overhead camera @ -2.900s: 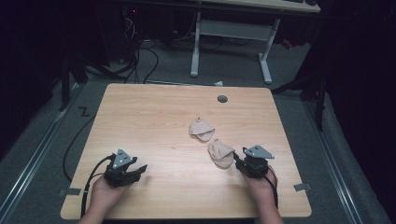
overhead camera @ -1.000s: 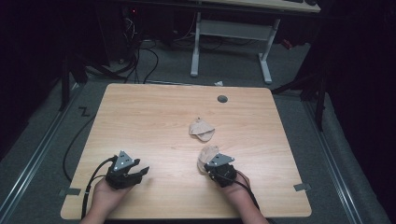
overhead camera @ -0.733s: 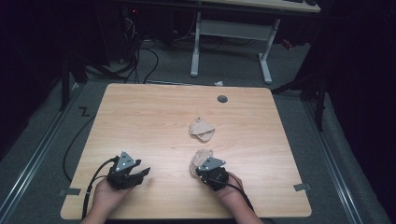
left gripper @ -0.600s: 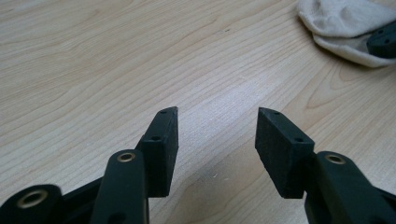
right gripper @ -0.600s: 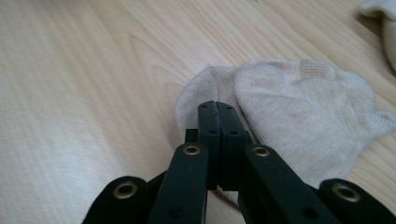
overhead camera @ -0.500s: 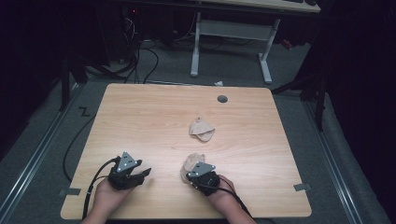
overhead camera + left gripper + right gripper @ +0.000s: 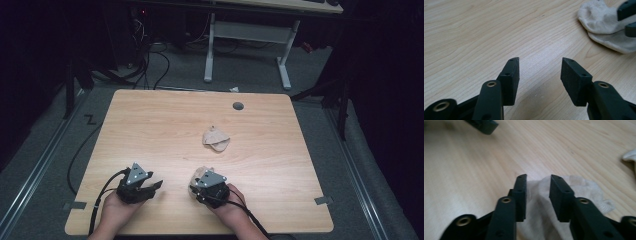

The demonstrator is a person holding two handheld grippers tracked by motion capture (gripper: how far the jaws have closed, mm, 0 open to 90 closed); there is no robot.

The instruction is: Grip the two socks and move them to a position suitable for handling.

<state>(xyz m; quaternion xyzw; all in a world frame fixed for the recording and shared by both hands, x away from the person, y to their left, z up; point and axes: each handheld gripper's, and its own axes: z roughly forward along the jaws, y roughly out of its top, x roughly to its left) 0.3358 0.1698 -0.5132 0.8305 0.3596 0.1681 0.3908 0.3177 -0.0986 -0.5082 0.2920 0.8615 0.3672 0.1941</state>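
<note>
Right gripper (image 7: 201, 181) is clamping one sock (image 7: 574, 192) near the desk's (image 7: 150, 115) front edge, seemingly dragging it; left gripper (image 7: 540, 75) is idling, jaws apart. Second sock (image 7: 216, 138) is lying mid-desk.

Evenly lit pale wooden tabletop (image 7: 150, 130) against a dim, near-black room, soft faint shadows beneath the black two-jaw grippers, no glare, right gripper view softly blurred throughout, left gripper view sharper, crumpled cream sock (image 7: 604, 23) slightly soft
</note>
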